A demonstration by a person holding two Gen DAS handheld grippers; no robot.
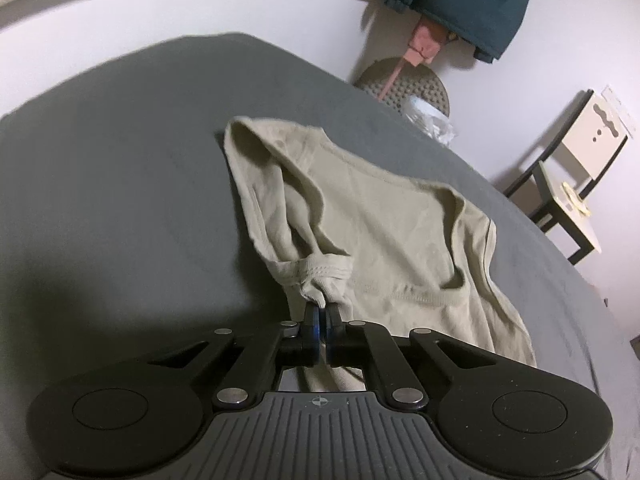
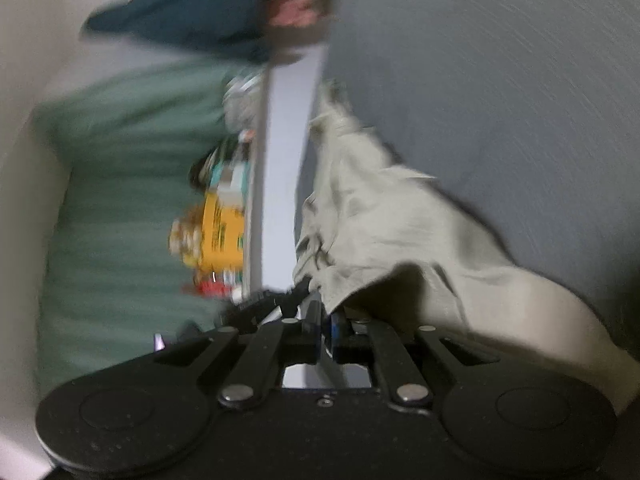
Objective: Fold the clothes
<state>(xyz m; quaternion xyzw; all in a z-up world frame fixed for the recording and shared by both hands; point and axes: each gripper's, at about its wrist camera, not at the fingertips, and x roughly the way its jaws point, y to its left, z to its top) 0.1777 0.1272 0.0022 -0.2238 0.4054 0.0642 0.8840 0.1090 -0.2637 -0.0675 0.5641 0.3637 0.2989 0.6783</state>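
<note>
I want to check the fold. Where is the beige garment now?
In the left wrist view the beige garment lies mid-frame on the grey bed sheet, its bunched edge pinched by the left gripper.

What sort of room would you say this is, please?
Probably a bedroom: a grey bedsheet covers a wide soft surface, a teal jacket hangs on the wall, and a small side table stands nearby.

No text can be read; dark print on the yellow box [image 2: 222,232] is blurred beyond reading.
</note>
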